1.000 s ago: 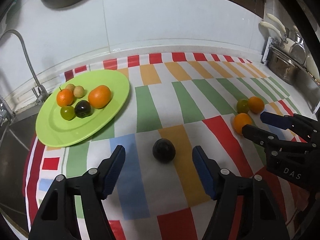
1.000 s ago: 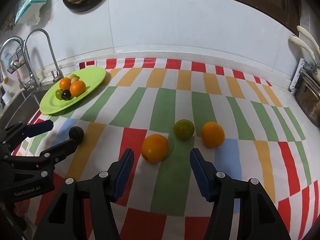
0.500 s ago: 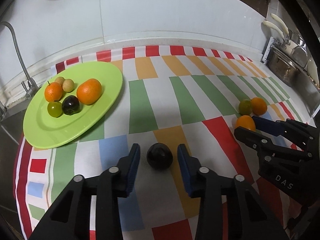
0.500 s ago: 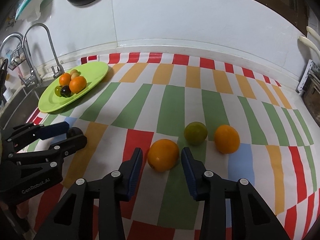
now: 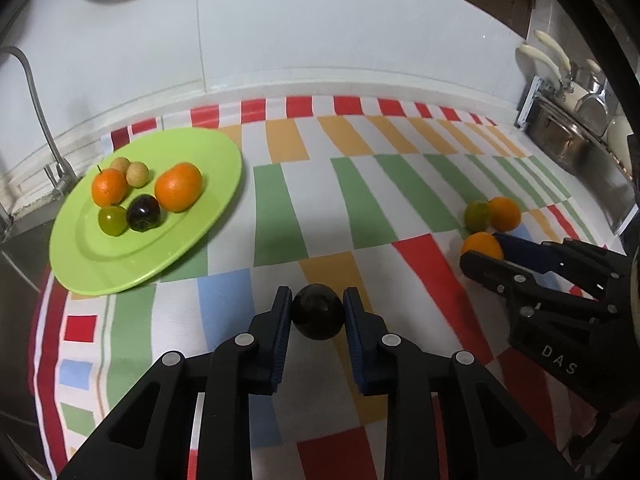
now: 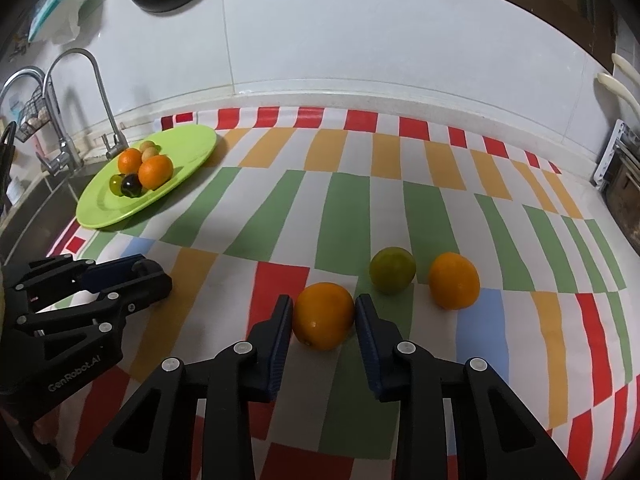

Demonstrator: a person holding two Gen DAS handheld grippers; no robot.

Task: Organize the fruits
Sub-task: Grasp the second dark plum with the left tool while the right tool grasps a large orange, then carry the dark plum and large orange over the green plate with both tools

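My left gripper (image 5: 317, 314) is shut on a dark plum (image 5: 317, 317) resting on the striped cloth. My right gripper (image 6: 323, 314) is shut on an orange (image 6: 323, 316), also on the cloth. A green citrus (image 6: 392, 270) and a second orange (image 6: 454, 280) lie just right of it. The green plate (image 5: 120, 256) at the left holds two oranges, a green fruit, a dark plum and two small tan fruits; it also shows in the right wrist view (image 6: 188, 148).
A faucet (image 6: 100, 96) and sink stand left of the plate. A pot rack (image 5: 568, 120) stands at the right edge of the counter. The white wall runs along the back. The colourful cloth (image 6: 360, 200) covers the counter.
Both grippers went from wide open to closed: the left fingers closed onto the dark plum and the right fingers onto the near orange. Both moved slightly forward.
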